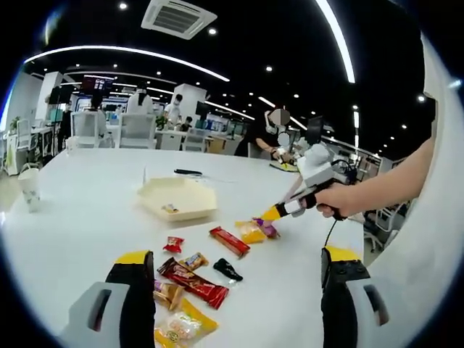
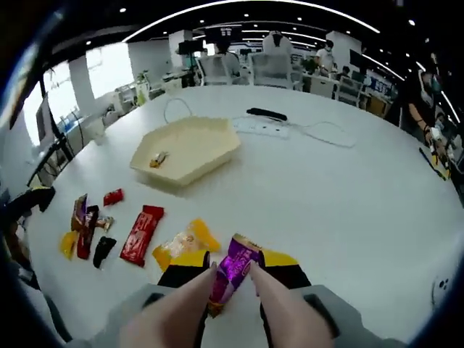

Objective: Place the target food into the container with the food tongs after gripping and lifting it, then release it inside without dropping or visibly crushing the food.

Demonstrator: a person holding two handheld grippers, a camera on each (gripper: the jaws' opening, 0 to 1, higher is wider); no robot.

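I had the right tongs [image 2: 230, 274] clamped on a shiny purple candy wrapper [image 2: 233, 270] at 6 o'clock, low over the table [image 2: 348, 188]; cream tray [image 2: 190, 148] sat at 11. Left gripper [image 1: 235, 279] gaped wide.

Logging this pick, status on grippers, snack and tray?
Right gripper shut on purple snack, just off the table. Left gripper open, idle. Tray holds one candy; path clear.
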